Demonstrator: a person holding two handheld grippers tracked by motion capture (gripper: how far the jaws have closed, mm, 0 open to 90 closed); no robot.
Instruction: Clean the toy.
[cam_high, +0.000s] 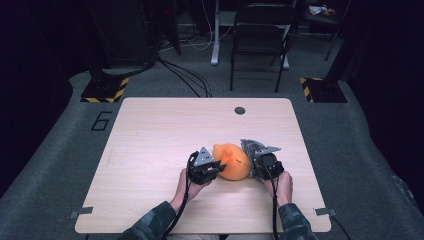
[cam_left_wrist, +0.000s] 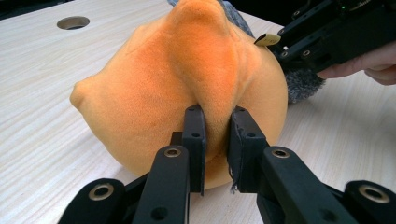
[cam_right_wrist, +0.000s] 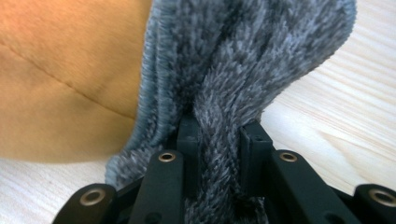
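An orange plush toy (cam_high: 233, 161) lies on the wooden table (cam_high: 160, 135) near its front middle, with a grey fuzzy cloth part (cam_high: 249, 148) against its right side. My left gripper (cam_high: 216, 165) comes in from the toy's left and is shut on a fold of orange plush (cam_left_wrist: 205, 70), pinched between the pads. My right gripper (cam_high: 256, 164) sits at the toy's right and is shut on a ridge of the grey fuzzy fabric (cam_right_wrist: 243, 60), with the orange plush (cam_right_wrist: 60, 79) just beside it. In the left gripper view the right gripper's body (cam_left_wrist: 336, 32) and a hand reach in behind the toy.
A round hole (cam_high: 240, 110) is set in the table near its far edge. A folding chair (cam_high: 260, 35) and a desk leg stand on the floor beyond the table, with cables and black-yellow striped bases at either side.
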